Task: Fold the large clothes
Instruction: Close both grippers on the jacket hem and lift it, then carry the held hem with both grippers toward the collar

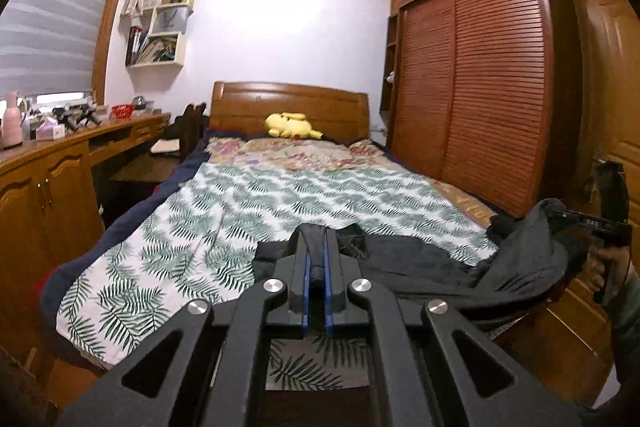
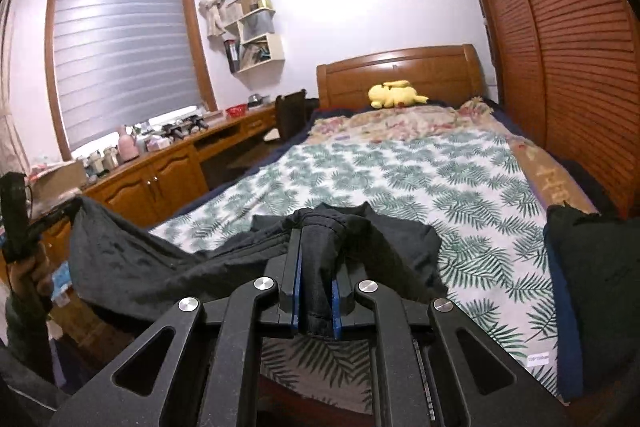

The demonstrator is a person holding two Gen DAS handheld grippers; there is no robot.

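A large dark grey garment [image 1: 420, 259] hangs stretched between my two grippers over the foot of the bed [image 1: 280, 195], its lower part resting on the leaf-print sheet. My left gripper [image 1: 315, 233] is shut on one edge, a strip of dark cloth showing between its blue pads. My right gripper [image 2: 316, 231] is shut on a bunched fold of the garment [image 2: 160, 259], which spills out over its fingertips. Each wrist view shows the other gripper at its side, held by a hand: the right gripper [image 1: 558, 213] and the left gripper [image 2: 74, 205], both with cloth at the tips.
A yellow plush toy [image 1: 292, 126] lies by the wooden headboard. A slatted wardrobe [image 1: 480, 87] stands close along the bed's right side. A long wooden desk [image 1: 60, 155] with clutter and a chair [image 1: 188, 131] line the left. A dark cushion [image 2: 592, 267] sits at the bed's right corner.
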